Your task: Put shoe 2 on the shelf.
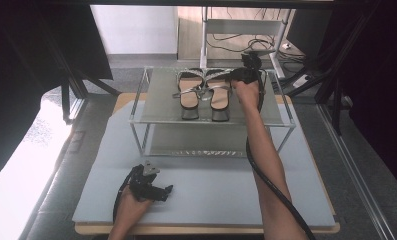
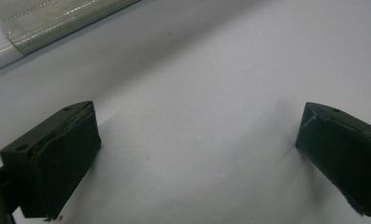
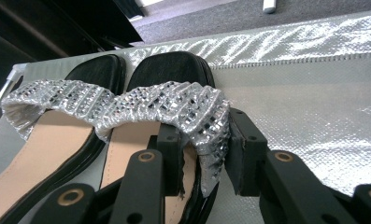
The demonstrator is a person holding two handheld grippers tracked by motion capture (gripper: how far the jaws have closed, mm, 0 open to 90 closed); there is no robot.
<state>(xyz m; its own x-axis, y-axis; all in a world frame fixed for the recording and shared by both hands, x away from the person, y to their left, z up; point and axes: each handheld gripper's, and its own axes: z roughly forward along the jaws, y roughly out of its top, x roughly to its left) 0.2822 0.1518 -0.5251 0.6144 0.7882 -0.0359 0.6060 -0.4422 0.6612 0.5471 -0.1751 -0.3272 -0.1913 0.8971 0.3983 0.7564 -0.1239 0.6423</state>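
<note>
Right claw (image 3: pixel 204 156) clamps sandal's silver strap (image 3: pixel 206 121); apparently no legible branding

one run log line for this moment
right gripper: shut on right sandal strap | sandal: on rack top shelf | left gripper: open, on mat

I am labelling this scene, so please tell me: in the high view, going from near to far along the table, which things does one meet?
Left gripper lying on the grey mat → two-level rack → pair of sandals on its top shelf → right gripper, shut on a sandal strap.
</note>
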